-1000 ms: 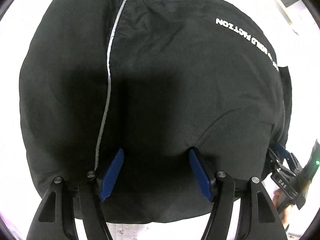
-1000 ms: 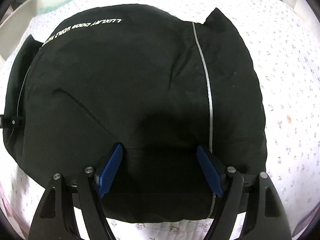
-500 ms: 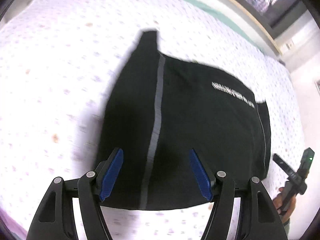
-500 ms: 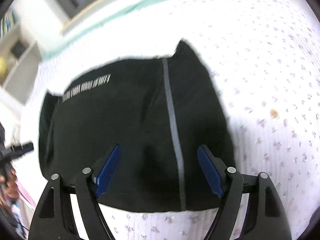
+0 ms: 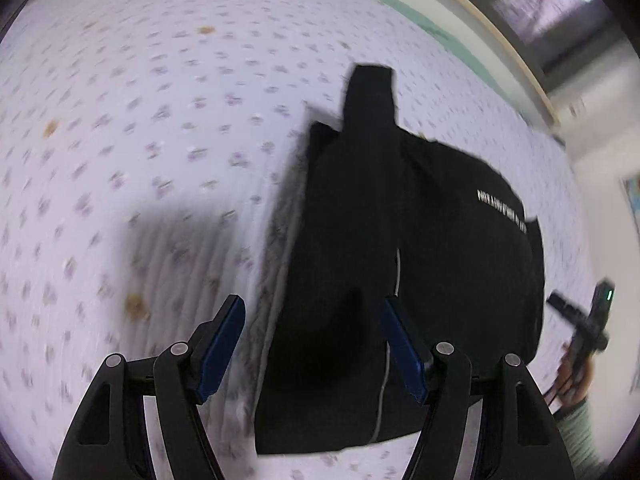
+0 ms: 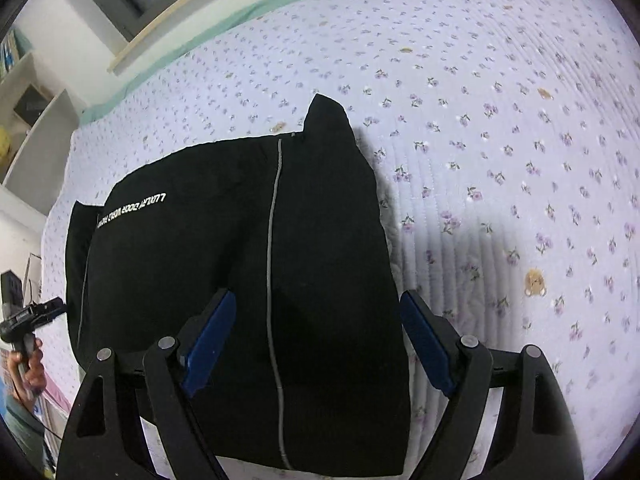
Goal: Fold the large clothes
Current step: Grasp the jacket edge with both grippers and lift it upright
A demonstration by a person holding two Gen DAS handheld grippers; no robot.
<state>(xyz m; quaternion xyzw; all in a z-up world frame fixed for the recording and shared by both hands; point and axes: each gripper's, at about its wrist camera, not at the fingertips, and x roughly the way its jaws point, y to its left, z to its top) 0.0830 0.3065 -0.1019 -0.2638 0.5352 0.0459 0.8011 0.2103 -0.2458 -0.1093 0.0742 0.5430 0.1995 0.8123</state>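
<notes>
A black garment (image 6: 240, 264) with a grey stripe and white lettering lies folded into a compact block on the bed; it also shows in the left wrist view (image 5: 400, 272). My left gripper (image 5: 316, 348) is open and empty, raised above the garment's near left edge. My right gripper (image 6: 316, 336) is open and empty, raised above the garment's near end. Neither touches the cloth. A narrow black flap sticks out at the far corner (image 6: 326, 114).
The garment lies on a white quilt with small purple flowers (image 6: 500, 140). A wooden bed frame (image 6: 168, 36) and shelves (image 6: 32, 120) are at the back left. The other hand-held gripper appears at each view's edge (image 5: 588, 328) (image 6: 28, 316).
Both grippers have lifted up and away from the garment, so it now looks smaller and more quilt shows. The left view has swung to the left. The garment has stayed folded.
</notes>
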